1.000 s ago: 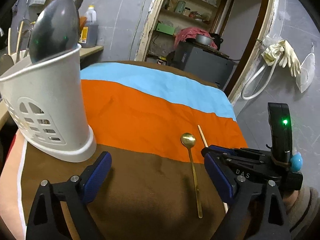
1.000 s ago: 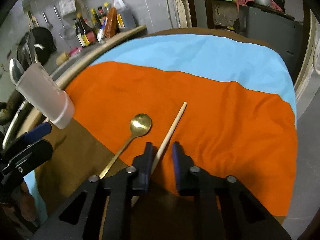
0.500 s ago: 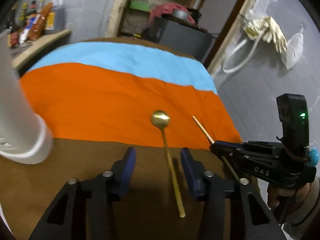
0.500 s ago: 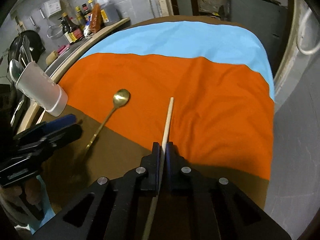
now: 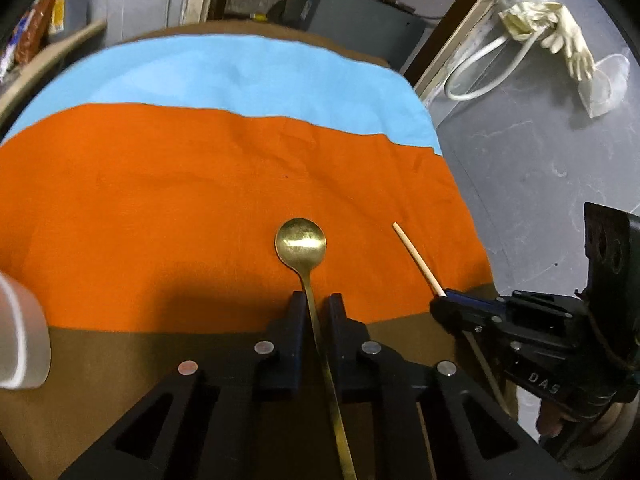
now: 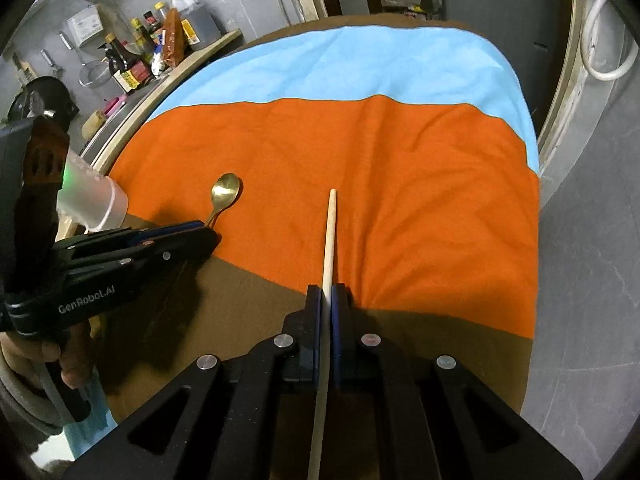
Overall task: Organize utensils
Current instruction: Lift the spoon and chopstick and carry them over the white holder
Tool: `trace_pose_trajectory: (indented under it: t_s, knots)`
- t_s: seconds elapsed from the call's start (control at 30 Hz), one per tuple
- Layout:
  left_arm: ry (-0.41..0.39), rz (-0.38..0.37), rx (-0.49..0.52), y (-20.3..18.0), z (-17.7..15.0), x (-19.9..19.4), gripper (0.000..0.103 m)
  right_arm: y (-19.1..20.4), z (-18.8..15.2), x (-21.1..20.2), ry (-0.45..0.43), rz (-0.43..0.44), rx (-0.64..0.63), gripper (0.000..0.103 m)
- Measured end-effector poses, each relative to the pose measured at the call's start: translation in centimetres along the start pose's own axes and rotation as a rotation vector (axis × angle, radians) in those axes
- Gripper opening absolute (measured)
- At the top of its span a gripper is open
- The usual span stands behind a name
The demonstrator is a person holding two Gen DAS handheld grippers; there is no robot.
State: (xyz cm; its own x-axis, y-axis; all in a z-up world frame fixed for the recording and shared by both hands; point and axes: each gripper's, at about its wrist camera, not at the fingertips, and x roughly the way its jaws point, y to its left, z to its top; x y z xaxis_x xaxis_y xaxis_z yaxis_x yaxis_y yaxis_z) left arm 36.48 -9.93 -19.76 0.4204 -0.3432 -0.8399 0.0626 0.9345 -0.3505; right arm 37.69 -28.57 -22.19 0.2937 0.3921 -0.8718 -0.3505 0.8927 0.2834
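Observation:
A gold spoon point(image 5: 301, 244) lies on the striped cloth point(image 5: 160, 184), bowl on the orange band, handle running back over the brown band. My left gripper point(image 5: 314, 298) straddles the handle; its jaws are closing, with a thin gap still showing on each side. From the right wrist view the spoon point(image 6: 226, 192) pokes out past the left gripper point(image 6: 210, 236). My right gripper point(image 6: 327, 290) is shut on a wooden chopstick point(image 6: 330, 236), whose tip points away over the orange band. The chopstick point(image 5: 416, 258) and right gripper point(image 5: 440, 300) also show at the right of the left wrist view.
A white utensil holder point(image 6: 94, 196) stands at the cloth's left edge, mostly cut off as the holder point(image 5: 20, 344) in the left wrist view. Bottles point(image 6: 152, 52) line a counter beyond it. The table drops off at the right to a grey floor point(image 5: 540, 168). Gloves point(image 5: 560, 32) hang on the wall.
The left gripper swung away from the holder, came down over the spoon handle and narrowed its jaws around it. The right gripper closed on the chopstick and shifted slightly.

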Motion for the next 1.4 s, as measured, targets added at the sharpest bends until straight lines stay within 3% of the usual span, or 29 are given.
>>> trace_pose_trajectory:
  t_s: [0.13, 0.2, 0.4, 0.53, 0.77, 1.07, 1.4]
  knots:
    - [0.037, 0.032, 0.035, -0.7, 0.4, 0.1, 0.011, 0.7, 1.1, 0.9, 0.034, -0.023, -0.003, 0.005]
    - [0.04, 0.055, 0.05, -1.0, 0.4, 0.1, 0.006, 1.4, 1.3, 1.0, 0.041, -0.042, -0.015, 0.005]
    - [0.013, -0.006, 0.004, -0.6, -0.5, -1.7, 0.004, 1.2, 0.9, -0.1, 0.009, -0.029, 0.026, 0.004]
    - [-0.058, -0.028, -0.007, 0.1, -1.6, -4.5, 0.004, 1.0, 0.0, -3.3, -0.137, 0.064, 0.119, 0.004]
    - [-0.299, -0.108, 0.026, -0.1, -3.4, -10.9, 0.004, 3.2, -0.9, -8.4, -0.417, 0.135, 0.139, 0.004]
    - [-0.502, -0.138, 0.071, 0.1, -3.3, -17.4, 0.004, 7.7, 0.3, -13.5, -0.627, 0.161, 0.083, 0.004]
    - [-0.629, -0.127, 0.094, 2.7, -2.1, -24.6, 0.004, 14.2, 3.0, -17.5, -0.834, 0.253, 0.041, 0.004]
